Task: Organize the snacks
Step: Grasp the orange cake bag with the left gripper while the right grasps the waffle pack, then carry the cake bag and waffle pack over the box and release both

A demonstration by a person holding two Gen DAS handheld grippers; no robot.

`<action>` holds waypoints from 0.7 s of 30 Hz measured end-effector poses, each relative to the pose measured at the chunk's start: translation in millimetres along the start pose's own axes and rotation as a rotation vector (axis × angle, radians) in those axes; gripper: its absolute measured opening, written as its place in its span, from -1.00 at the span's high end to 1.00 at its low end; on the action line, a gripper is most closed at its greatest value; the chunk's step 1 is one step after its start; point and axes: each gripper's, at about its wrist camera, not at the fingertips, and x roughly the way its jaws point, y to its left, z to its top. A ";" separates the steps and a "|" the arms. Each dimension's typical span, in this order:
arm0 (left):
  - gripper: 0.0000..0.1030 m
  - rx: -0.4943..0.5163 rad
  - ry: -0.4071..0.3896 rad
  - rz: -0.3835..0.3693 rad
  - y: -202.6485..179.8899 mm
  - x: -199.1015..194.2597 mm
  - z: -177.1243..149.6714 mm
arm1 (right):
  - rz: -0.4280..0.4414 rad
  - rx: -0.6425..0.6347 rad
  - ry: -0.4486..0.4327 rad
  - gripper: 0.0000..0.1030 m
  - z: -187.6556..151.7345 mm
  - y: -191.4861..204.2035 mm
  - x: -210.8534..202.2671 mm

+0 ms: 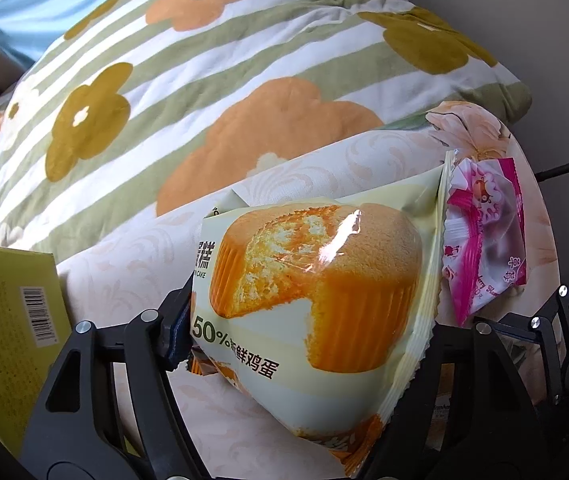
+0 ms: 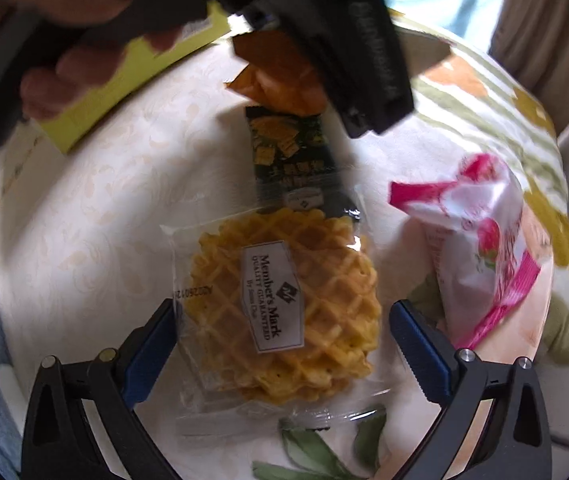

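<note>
While left claw (image 1: 308, 320) clamps the cake packet (image 1: 316, 300), right claw (image 2: 284, 344) gapes wide, straddling the waffle pack (image 2: 280, 312), untouched.

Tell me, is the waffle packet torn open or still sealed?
Sealed, it seems: the waffle packet lies flat, its clear wrapper whole around the waffles, with no tear showing.

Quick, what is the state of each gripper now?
Left gripper: closed on the cake packet.
Right gripper: open, around the waffle packet, not pressing it.
</note>
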 end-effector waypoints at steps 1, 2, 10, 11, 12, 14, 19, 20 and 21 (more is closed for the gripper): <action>-0.32 -0.002 -0.002 -0.001 0.7 -1.2 -0.6 | 0.003 -0.011 -0.007 -0.79 -0.3 2.2 -2.7; -0.32 -0.004 -0.003 -0.002 1.2 -2.1 -1.1 | 0.009 -0.008 -0.011 -0.64 -0.5 2.7 -5.2; -0.32 -0.020 -0.029 -0.001 1.7 -17.0 -6.0 | 0.011 0.036 -0.024 -0.46 -4.7 -10.4 -20.7; -0.32 -0.022 -0.036 0.001 1.4 -20.6 -6.7 | 0.007 0.040 -0.028 -0.46 -5.7 -7.8 -24.4; -0.32 -0.023 -0.042 0.002 1.2 -24.2 -7.5 | 0.007 0.045 -0.029 -0.46 -6.0 -8.0 -27.5; -0.32 -0.028 -0.055 0.004 0.7 -31.5 -8.4 | 0.004 0.056 -0.027 -0.46 -4.0 -3.8 -29.5; -0.32 -0.050 -0.099 0.002 1.3 -57.6 -11.4 | -0.014 0.077 -0.057 -0.46 2.1 -5.3 -41.5; -0.32 -0.056 -0.106 0.002 1.8 -62.4 -12.2 | -0.021 0.078 -0.060 -0.46 0.8 -5.5 -45.0; -0.32 -0.060 -0.118 0.005 2.2 -69.5 -13.4 | -0.031 0.081 -0.066 -0.46 1.0 -5.2 -49.4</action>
